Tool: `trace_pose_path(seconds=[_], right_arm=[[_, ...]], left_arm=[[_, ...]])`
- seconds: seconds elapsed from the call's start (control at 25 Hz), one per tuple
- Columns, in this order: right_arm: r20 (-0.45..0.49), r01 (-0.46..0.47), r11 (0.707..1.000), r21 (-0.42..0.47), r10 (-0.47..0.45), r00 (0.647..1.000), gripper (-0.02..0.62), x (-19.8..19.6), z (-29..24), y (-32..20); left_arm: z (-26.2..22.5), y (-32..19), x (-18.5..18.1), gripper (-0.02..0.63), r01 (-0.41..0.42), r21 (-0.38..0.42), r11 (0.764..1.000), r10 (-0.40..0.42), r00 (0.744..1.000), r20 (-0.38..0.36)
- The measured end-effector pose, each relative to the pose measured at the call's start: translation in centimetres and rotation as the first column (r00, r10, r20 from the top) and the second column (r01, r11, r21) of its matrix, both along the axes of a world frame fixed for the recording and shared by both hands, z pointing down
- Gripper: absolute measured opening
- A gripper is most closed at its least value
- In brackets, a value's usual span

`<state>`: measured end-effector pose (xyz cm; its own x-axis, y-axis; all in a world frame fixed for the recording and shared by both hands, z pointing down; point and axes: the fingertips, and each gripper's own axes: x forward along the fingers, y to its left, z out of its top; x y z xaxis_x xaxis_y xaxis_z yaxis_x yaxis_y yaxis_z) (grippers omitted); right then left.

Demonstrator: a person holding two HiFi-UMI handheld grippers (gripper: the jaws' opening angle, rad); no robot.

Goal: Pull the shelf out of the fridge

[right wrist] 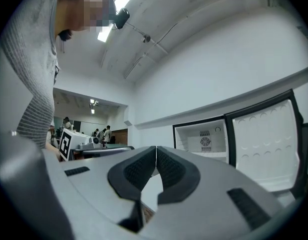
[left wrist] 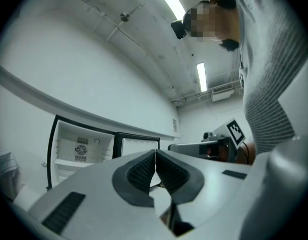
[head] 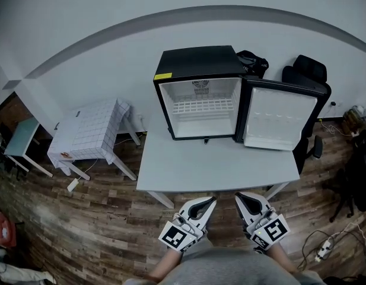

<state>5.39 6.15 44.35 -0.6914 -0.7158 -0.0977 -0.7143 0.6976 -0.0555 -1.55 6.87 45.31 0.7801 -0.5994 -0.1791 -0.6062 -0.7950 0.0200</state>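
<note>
Shelf [head: 203, 107]: white wire rack, mid-height inside fridge [head: 194, 61] at back of table [head: 212, 171], door [head: 280, 120] swung open to the right. Prob. light, stiff, a bit slick. Best pinched on front rail, one gripper per side, pulled level so it won't jam. Left gripper [head: 210, 201] & right gripper [head: 238, 196] both pressed together, nothing btwn jaws, at near table edge, well apart from fridge. Bare tabletop in front gives room; mind door edge on right.

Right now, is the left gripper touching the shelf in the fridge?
Apart. The head view shows the left gripper by the near edge of the table, bare top between it and the shelf in the fridge.
</note>
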Motion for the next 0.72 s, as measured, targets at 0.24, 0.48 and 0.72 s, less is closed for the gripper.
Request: trace_pose_path(seconds=[0.24, 0.48, 0.72], right_arm=[[0.002, -0.004, 1.0, -0.015, 0.004, 1.0, 0.012, -0.6, 0.5, -4.9], [0.005, -0.023, 0.999, -0.034, 0.023, 1.0, 0.013, -1.7, 0.8, -10.1], [0.008, -0.044, 0.998, -0.036, 0.045, 0.999, 0.014, -3.5, -0.1, -15.3]], left_arm=[[-0.1, -4.9, -1.0, 0.012, 0.002, 0.007, 1.0, -0.002, 1.0, -0.013], [-0.4, -9.9, -2.0, 0.012, -0.019, 0.005, 1.0, 0.019, 1.0, -0.017], [-1.1, -15.2, -3.7, 0.012, -0.034, -0.002, 0.999, 0.034, 0.999, -0.012]])
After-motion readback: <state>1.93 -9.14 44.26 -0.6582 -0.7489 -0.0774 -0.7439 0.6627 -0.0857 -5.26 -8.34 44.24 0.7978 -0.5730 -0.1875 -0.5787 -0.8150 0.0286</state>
